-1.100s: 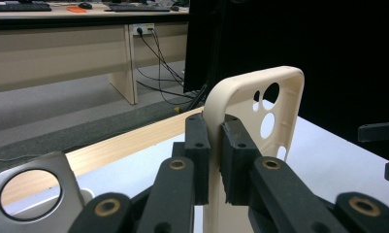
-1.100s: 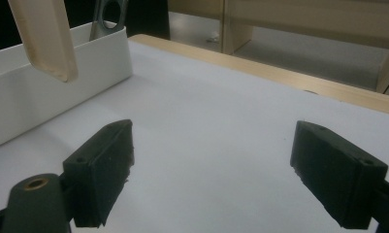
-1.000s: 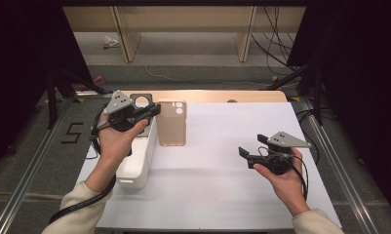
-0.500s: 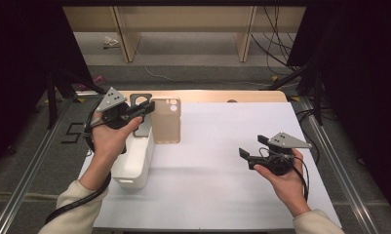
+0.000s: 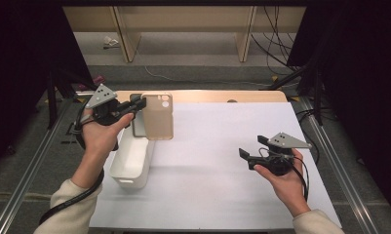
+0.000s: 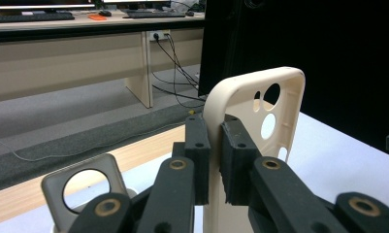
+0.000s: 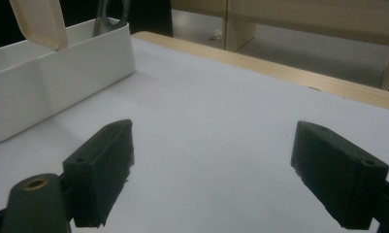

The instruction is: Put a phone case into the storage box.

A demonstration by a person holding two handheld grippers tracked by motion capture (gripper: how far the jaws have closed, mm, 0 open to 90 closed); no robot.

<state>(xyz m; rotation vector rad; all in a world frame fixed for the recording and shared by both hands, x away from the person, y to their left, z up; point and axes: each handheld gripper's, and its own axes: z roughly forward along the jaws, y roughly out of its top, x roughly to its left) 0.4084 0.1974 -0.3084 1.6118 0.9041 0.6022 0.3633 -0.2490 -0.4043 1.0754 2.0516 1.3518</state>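
Left gripper view: beige phone case (image 6: 252,121) edge clamped between left gripper (image 6: 215,160) fingers; right fingers (image 7: 105,165) apart.

Both grippers matte black: left gripper (image 5: 134,105), right gripper (image 5: 245,156). Grey three-cornered plates with holes on top, brass-coloured pivot pins, small screw holes in pads, black cables trailing. Cream sleeves.

A lab or office workroom: a white-topped table (image 5: 222,161) on a metal frame between black curtains (image 5: 359,73), loose cables (image 5: 276,29) on grey carpet, and desks (image 6: 61,53) with keyboards (image 6: 32,17) beyond.
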